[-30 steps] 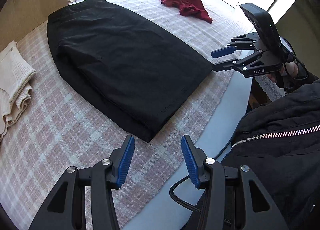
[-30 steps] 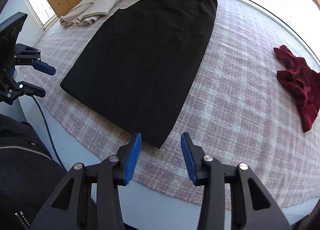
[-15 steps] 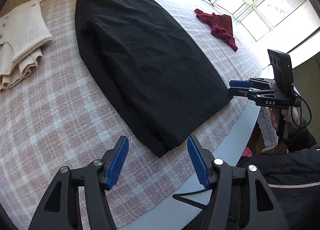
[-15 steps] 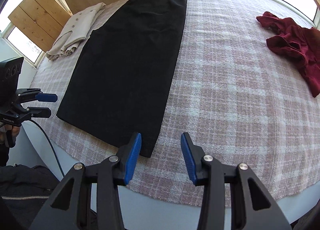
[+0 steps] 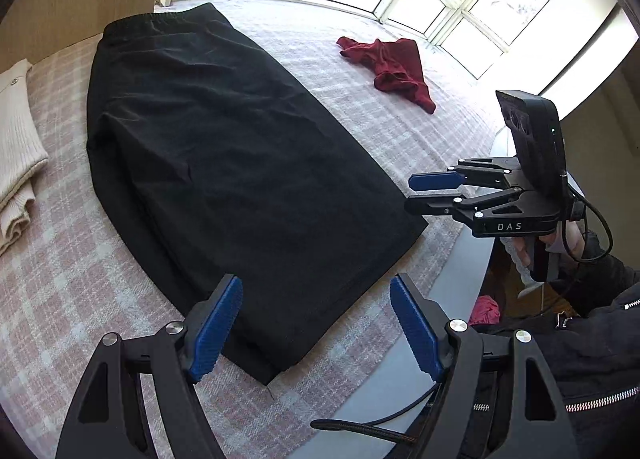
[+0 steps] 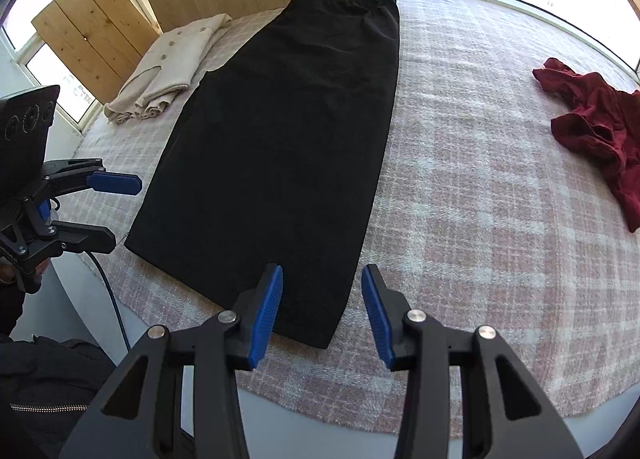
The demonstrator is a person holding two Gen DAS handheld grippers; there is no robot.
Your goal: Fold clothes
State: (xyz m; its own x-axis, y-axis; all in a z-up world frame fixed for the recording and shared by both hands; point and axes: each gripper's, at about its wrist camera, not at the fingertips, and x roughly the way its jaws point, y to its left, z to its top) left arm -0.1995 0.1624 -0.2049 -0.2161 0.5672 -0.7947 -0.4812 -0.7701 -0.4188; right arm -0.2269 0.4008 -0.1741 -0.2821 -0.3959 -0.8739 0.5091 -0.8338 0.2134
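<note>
Black garment (image 5: 240, 179) lies flat and long on the checked surface (image 5: 60, 299), its near hem at the surface edge. Left tool (image 5: 316, 335) has just been opening; its jaws stand spread over the near left corner, with nothing pinched. Right tool (image 6: 322, 315) is also spread, above the near right corner. I judge a risk: a tool may catch only the top layer, or the surface cloth too, so the fold goes crooked.
</note>
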